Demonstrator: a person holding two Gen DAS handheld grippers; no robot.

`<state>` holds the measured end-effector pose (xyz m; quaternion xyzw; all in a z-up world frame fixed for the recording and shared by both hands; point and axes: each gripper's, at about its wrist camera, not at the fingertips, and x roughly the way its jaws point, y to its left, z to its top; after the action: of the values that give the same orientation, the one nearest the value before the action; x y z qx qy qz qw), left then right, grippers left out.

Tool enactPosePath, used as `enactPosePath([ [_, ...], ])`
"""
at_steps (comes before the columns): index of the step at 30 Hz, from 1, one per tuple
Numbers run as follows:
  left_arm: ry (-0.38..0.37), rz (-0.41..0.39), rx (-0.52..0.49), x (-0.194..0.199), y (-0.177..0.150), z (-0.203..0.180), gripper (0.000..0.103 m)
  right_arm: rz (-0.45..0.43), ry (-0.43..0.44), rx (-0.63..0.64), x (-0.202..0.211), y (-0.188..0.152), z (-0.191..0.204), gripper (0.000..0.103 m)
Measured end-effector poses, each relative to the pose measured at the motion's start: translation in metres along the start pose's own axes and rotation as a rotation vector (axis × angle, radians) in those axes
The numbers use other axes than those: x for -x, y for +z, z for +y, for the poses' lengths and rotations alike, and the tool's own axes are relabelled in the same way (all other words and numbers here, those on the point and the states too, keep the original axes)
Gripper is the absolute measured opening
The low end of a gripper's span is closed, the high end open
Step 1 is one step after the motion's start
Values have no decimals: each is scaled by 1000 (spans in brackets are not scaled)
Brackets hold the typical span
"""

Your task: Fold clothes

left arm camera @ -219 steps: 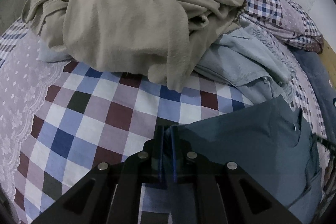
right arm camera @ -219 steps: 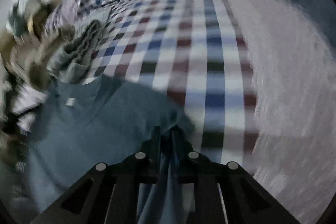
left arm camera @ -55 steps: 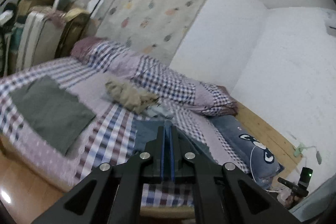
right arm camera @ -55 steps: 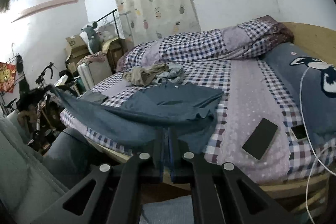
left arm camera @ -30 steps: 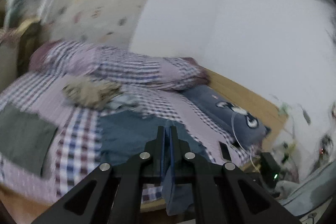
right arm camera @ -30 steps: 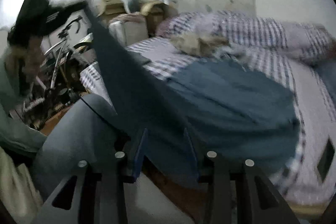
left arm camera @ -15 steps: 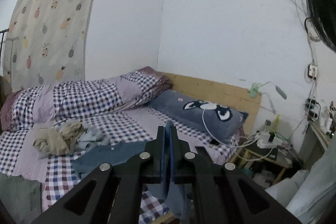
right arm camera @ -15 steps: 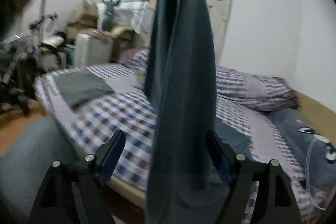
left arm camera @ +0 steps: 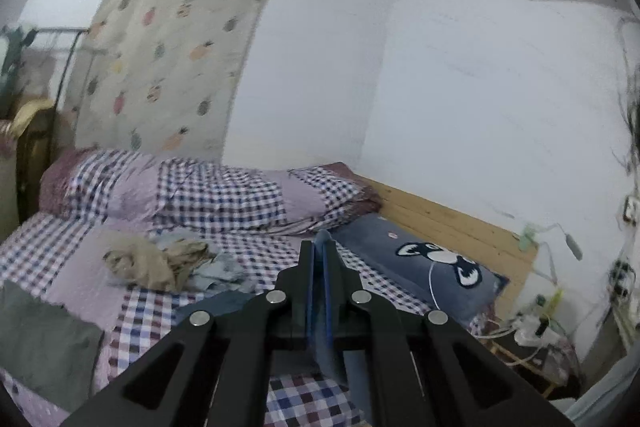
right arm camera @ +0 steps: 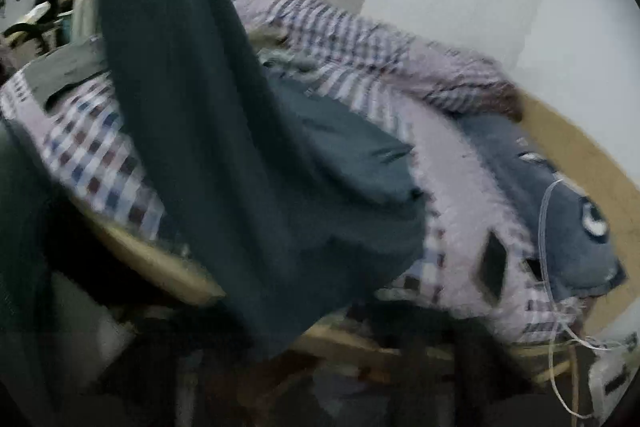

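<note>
My left gripper (left arm camera: 318, 247) is shut on an edge of the dark blue-teal shirt (left arm camera: 326, 347), held high above the bed. The rest of the shirt (left arm camera: 224, 303) lies on the checked bedsheet (left arm camera: 152, 311) below it. In the right wrist view the same shirt (right arm camera: 192, 107) hangs as a long dark band from the top left down across the bed edge, blurred. Its lower part (right arm camera: 344, 143) rests on the sheet. No fingers of the right gripper show in that view; the bottom is dark and smeared.
A heap of beige and pale blue clothes (left arm camera: 156, 263) lies mid-bed. A folded grey-green garment (left arm camera: 40, 339) sits at the left corner. A rolled checked quilt (left arm camera: 200, 195), a dog-face pillow (left arm camera: 432, 267), a phone (right arm camera: 490, 267) and a cluttered bedside stand (left arm camera: 536, 331) surround them.
The left gripper has swung left and stays shut on the shirt. The right gripper let go about a second ago; its view now tilts down toward the bed edge and its fingers are out of sight.
</note>
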<state>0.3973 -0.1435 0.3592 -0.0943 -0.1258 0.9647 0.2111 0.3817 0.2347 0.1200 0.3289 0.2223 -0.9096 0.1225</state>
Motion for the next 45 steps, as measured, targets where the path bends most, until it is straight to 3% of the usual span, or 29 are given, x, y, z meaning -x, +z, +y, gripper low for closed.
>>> enactPosePath([
  [4, 40, 28, 40, -2, -11, 24, 2, 104, 139, 126, -4, 0, -15, 1],
  [10, 120, 120, 128, -47, -24, 71, 2, 281, 381, 443, -42, 52, -61, 1],
  [11, 143, 143, 145, -61, -27, 84, 2, 282, 335, 451, -61, 68, -74, 0],
  [12, 165, 166, 163, -75, -30, 96, 2, 273, 225, 437, -86, 88, -88, 8],
  [13, 189, 191, 184, -90, -34, 110, 2, 264, 116, 423, -111, 107, -103, 28],
  [15, 248, 246, 240, -130, -51, 145, 2, 189, -134, 295, -142, 146, -130, 55],
  [16, 280, 270, 253, -145, -62, 159, 2, 146, -173, 205, -147, 160, -141, 56],
  [18, 340, 317, 278, -176, -83, 187, 2, 94, -39, 36, -144, 170, -157, 58],
  [21, 407, 391, 305, -209, -115, 225, 2, 57, 43, -35, -140, 154, -161, 79],
  [24, 448, 446, 322, -231, -142, 250, 2, 119, 22, -34, -161, 128, -167, 80],
  [28, 468, 476, 322, -246, -162, 266, 3, 155, 61, -127, -191, 103, -191, 80],
  [30, 478, 485, 309, -254, -168, 270, 2, 188, 166, -166, -204, 98, -202, 80],
  [33, 490, 500, 293, -265, -172, 279, 2, 267, 295, -84, -225, 103, -215, 79],
  [36, 492, 515, 298, -276, -173, 290, 2, 305, 180, 106, -232, 121, -230, 79],
  [39, 512, 530, 294, -289, -181, 296, 2, 264, -148, 108, -232, 154, -268, 80],
  [43, 531, 540, 328, -299, -199, 307, 2, 193, -194, -43, -226, 169, -299, 80],
  [45, 539, 541, 341, -302, -207, 310, 2, 175, -130, -132, -230, 163, -306, 80],
])
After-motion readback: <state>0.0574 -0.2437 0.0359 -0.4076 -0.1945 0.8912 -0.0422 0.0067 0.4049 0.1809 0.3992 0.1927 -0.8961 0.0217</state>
